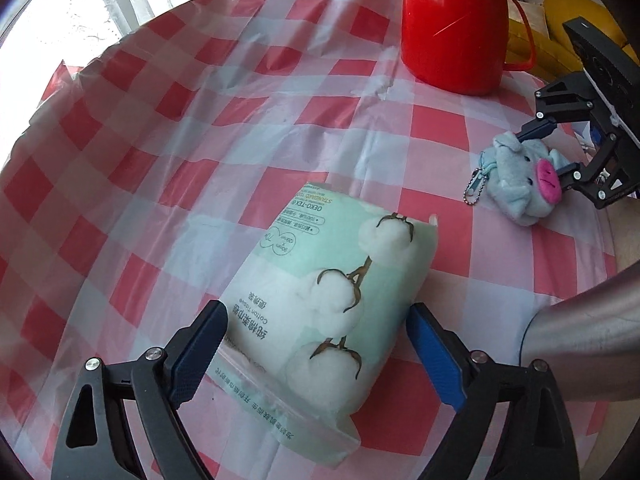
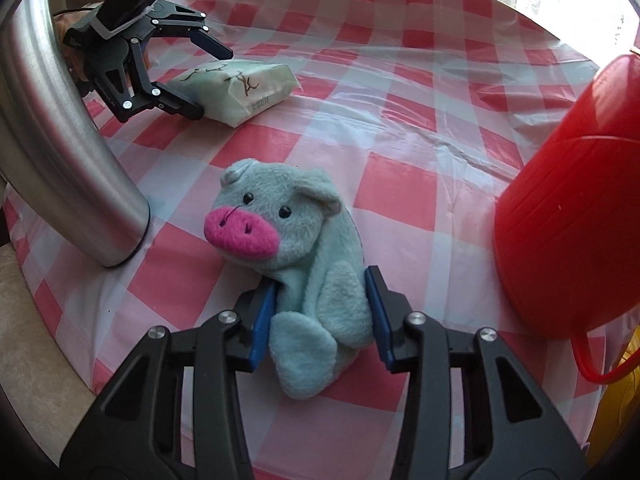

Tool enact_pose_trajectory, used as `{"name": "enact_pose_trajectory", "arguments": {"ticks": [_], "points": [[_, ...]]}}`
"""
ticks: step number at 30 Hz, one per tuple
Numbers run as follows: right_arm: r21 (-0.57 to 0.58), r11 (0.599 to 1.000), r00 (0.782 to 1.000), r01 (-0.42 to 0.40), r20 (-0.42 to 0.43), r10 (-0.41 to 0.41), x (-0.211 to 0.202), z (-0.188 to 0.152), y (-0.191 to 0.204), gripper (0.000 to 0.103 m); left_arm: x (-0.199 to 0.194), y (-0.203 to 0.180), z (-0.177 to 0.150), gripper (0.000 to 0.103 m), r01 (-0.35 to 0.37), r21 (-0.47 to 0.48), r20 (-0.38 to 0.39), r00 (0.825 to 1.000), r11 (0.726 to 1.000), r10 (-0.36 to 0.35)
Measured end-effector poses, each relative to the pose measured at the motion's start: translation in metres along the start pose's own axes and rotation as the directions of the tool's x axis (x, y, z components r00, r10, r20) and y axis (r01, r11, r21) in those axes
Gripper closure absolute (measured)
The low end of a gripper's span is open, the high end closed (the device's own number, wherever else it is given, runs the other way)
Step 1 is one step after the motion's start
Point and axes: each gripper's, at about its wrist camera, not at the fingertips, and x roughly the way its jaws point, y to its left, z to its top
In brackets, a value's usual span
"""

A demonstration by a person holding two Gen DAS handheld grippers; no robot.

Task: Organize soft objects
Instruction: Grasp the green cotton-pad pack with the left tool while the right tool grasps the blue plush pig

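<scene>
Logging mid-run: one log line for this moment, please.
left gripper: open astride mint-green tissue pack | right gripper: closing around grey plush pig | both on checked tablecloth

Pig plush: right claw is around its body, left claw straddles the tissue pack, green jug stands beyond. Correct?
One error: the jug is red, not green, as the right wrist view shows. The rest holds: the right claw is around the pig plush at its body, and the left claw straddles the tissue pack.
</scene>
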Motion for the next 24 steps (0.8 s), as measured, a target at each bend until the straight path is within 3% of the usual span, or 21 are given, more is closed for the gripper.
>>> {"name": "enact_pose_trajectory", "arguments": {"ticks": [5,7,14,24], "points": [[0.013,1.000,1.000,0.009,0.006,-0.009,0.000,0.000,0.001,0.057,0.018,0.007,0.005,0.012,0.003,-0.014,-0.027,1.000,1.000,-0.003],[0.016,1.000,1.000,0.015,0.007,-0.015,-0.002,-0.002,0.002,0.057,0.021,0.015,0.010,0.019,0.018,-0.091,-0.027,0.999,0.996,-0.021],[0.042,0.999,0.999,0.035,0.019,-0.036,-0.005,-0.005,0.004,0.058,0.013,0.013,0.003,0.026,-0.097,-0.200,-0.039,0.995,0.975,0.091],[0.084,0.995,0.998,0.058,0.018,-0.060,-0.019,-0.022,0.004,0.065,-0.021,-0.017,-0.054,0.028,-0.266,-0.402,-0.079,0.963,0.876,0.256]]}}
